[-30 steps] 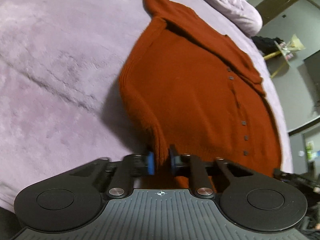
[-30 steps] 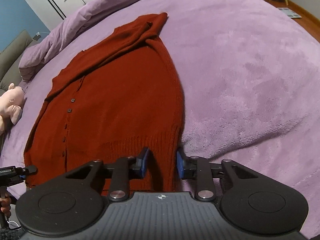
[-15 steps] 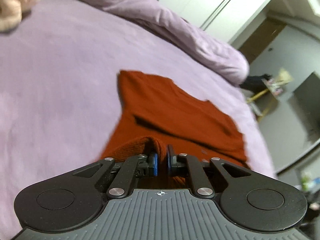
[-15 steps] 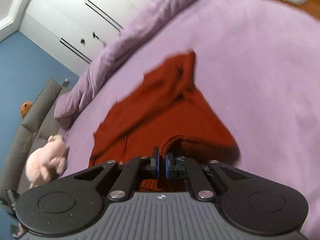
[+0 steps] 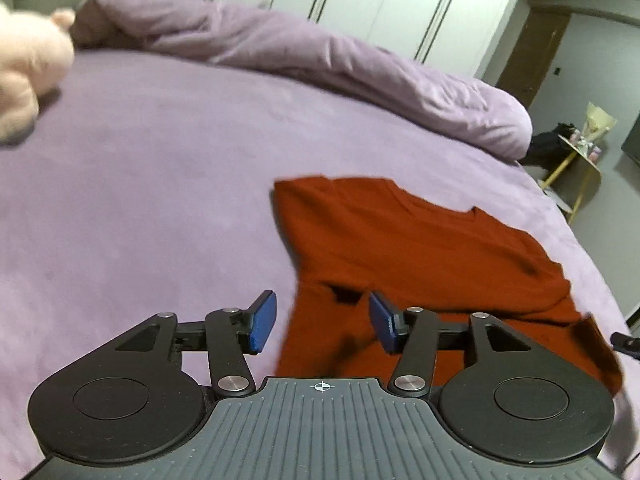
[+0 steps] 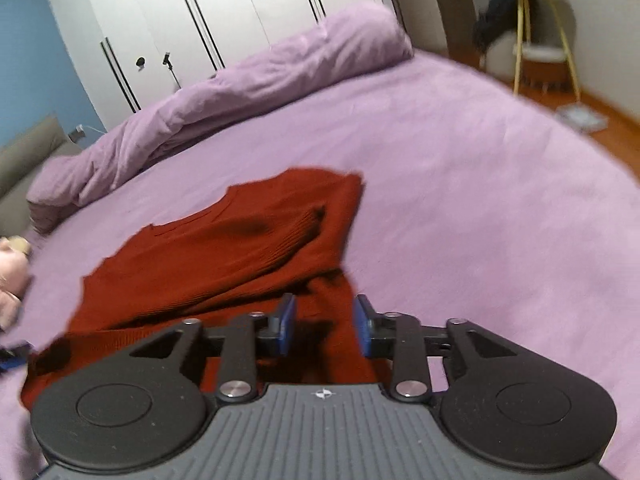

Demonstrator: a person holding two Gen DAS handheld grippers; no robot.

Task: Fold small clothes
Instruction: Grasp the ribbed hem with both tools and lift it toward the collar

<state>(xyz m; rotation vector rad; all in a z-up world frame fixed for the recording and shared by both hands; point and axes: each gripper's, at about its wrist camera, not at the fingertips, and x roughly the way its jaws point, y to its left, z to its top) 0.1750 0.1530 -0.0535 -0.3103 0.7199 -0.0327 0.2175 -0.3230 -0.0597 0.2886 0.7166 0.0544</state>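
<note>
A rust-red knit cardigan (image 5: 424, 248) lies on the purple bed, its lower half folded up over the upper half. It also shows in the right wrist view (image 6: 224, 256). My left gripper (image 5: 322, 322) is open, its blue pads spread over the near left corner of the fold. My right gripper (image 6: 325, 324) is open over the near right corner, with red knit between and below the pads, not pinched.
The purple bedspread (image 5: 140, 184) stretches around the cardigan. A rolled purple duvet (image 5: 320, 64) lies along the far edge. A pink plush toy (image 5: 24, 68) sits at the far left. White wardrobes (image 6: 192, 28) and a small yellow-legged stand (image 6: 540, 40) stand beyond the bed.
Both grippers carried the cardigan's hem forward over the upper part, then opened and let it go. The cardigan now lies folded in half.
</note>
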